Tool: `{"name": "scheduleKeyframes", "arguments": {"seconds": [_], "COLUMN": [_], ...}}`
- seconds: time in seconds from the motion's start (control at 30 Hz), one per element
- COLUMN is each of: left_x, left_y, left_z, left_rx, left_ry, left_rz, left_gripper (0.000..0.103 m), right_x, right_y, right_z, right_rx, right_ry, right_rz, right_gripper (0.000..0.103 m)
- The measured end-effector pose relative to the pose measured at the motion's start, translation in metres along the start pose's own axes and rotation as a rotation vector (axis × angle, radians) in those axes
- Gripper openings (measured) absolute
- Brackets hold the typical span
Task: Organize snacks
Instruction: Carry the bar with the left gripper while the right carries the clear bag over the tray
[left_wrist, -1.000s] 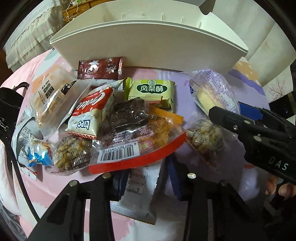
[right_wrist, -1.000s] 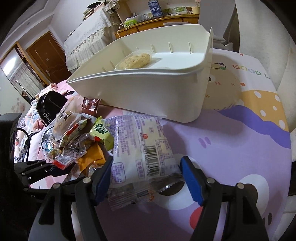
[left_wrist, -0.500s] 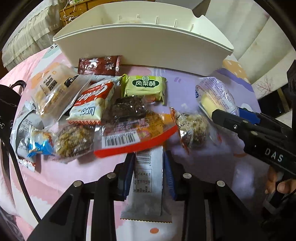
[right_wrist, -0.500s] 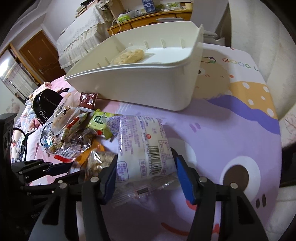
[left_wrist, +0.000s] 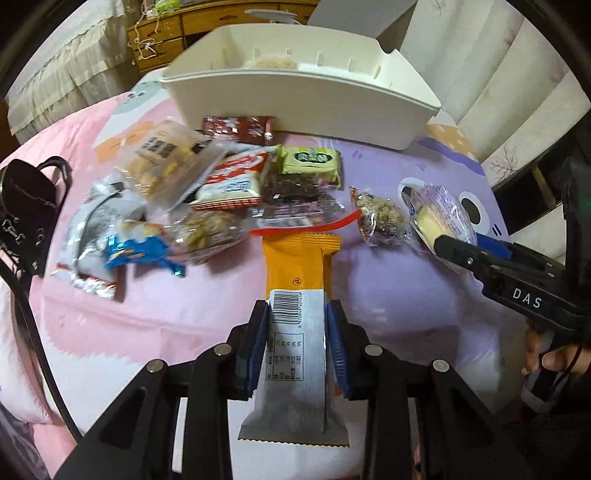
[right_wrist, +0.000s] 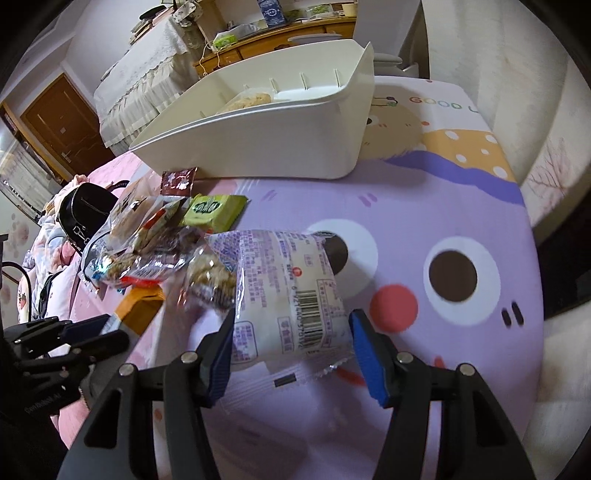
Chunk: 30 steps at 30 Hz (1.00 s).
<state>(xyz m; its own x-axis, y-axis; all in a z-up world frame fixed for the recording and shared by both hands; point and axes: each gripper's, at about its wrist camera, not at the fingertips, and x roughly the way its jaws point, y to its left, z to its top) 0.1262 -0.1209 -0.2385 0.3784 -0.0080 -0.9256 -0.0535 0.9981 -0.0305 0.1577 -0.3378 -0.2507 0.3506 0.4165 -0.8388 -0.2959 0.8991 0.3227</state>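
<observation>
- Two packets are in hand at once: the left gripper (left_wrist: 297, 325) has its fingers clamped on the sides of an orange-and-white bar (left_wrist: 295, 325), and the right gripper (right_wrist: 291, 343) pinches a clear-wrapped cake (right_wrist: 288, 295) near its sealed end.
- Both pairs of fingers have just been closing, each with its packet between the pads, so the grips look fresh; I would check they hold before speeding up.
- Both packets look lifted clear of the pink and purple cloth (right_wrist: 424, 206); what lies under it, desk or bed, I cannot tell.
- Beyond the heap of loose snacks (left_wrist: 207, 199) stands the white bin (left_wrist: 295, 96), with one wrapped snack (right_wrist: 247, 101) already inside.
- Carry each packet high enough to clear the near wall of the bin, which looks tall.
- Keep the grippers apart on the way; they are close together, and going in one after the other seems safer.
- Slack wrapper on the cake may slip, so keep its fingers squeezed until it is over the bin floor.
- Lay the bar flat beside the snack already there, not on top.
</observation>
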Motion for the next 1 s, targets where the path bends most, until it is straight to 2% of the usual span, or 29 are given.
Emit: {"name": "scheduleKeyframes", "arguments": {"seconds": [0.3, 0.57, 0.7, 0.77, 1.0], "left_x": [-0.048, -0.077, -0.092, -0.096, -0.107], "left_y": [0.029, 0.05, 0.058, 0.062, 0.075], "left_z": [0.005, 0.04, 0.064, 0.077, 0.123], "left_rx": [-0.043, -0.059, -0.037, -0.023, 0.019], "left_ry": [-0.071, -0.144, -0.183, -0.195, -0.233], "left_rz": [0.035, 0.046, 0.033, 0.026, -0.024], "left_gripper": [0.03, 0.03, 0.03, 0.03, 0.03], "right_x": [-0.017, -0.029, -0.032, -0.033, -0.029], "right_y": [0.022, 0.041, 0.047, 0.05, 0.063], "right_z": [-0.005, 0.007, 0.017, 0.022, 0.034], "right_rx": [-0.044, -0.071, -0.06, -0.054, -0.041], "right_ry": [-0.003, -0.053, -0.065, -0.069, -0.056], "right_rz": [0.031, 0.049, 0.051, 0.073, 0.017], "right_gripper": [0.058, 0.057, 0.056, 0.02, 0.02]}}
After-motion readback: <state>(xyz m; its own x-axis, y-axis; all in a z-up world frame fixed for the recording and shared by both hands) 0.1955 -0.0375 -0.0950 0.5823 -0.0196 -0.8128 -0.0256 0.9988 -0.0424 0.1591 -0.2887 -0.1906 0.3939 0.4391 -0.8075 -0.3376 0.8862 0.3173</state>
